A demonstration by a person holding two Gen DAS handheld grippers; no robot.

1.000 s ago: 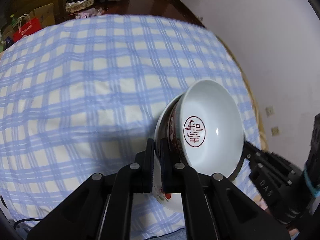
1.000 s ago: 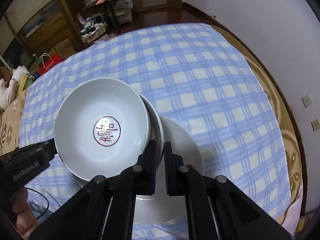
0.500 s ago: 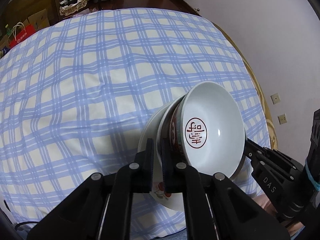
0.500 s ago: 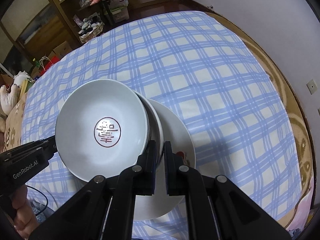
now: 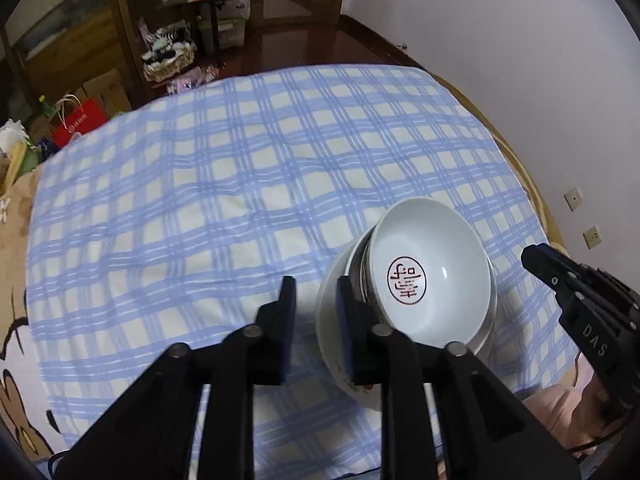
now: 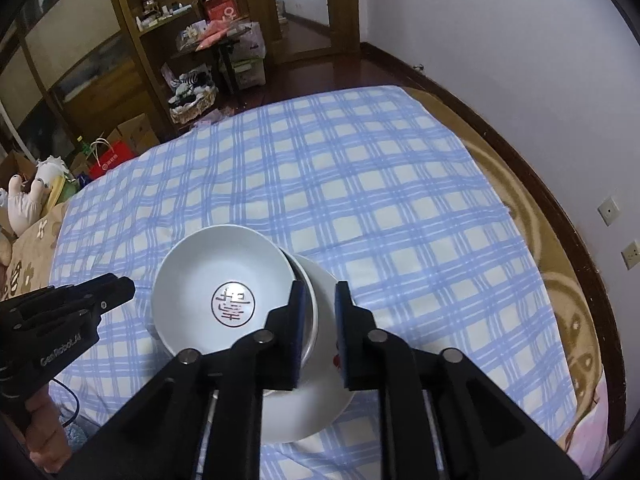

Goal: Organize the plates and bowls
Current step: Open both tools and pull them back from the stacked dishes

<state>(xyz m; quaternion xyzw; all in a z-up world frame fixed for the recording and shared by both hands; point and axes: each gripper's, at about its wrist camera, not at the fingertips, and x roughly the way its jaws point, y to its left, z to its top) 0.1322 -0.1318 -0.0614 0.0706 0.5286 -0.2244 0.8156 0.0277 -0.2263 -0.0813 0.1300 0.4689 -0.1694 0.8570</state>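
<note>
Blue and cream checks cover the cloth (image 5: 224, 208) on which the stack of dishes stands, near its front right part in the left wrist view. The stack is a white bowl (image 5: 430, 272) with a round red mark (image 5: 407, 281) at its bottom, resting in a second bowl (image 6: 310, 312) of which only the rim shows, and both sit on a wide white plate (image 6: 324, 392) with a small red pattern near its edge.

The left gripper (image 5: 314, 306) has just been opening. Its jaws now stand a little apart, with only cloth between them. Its right finger is just beside the left edge of the plate; I cannot tell whether it touches.

The right gripper (image 6: 318, 308) has also just been opening, and its gap is narrow. In its own view the rim of the second bowl and part of the plate show through the gap, but the pads do not press on them.

A hand (image 6: 44, 432) holds the handle of the left gripper.
</note>
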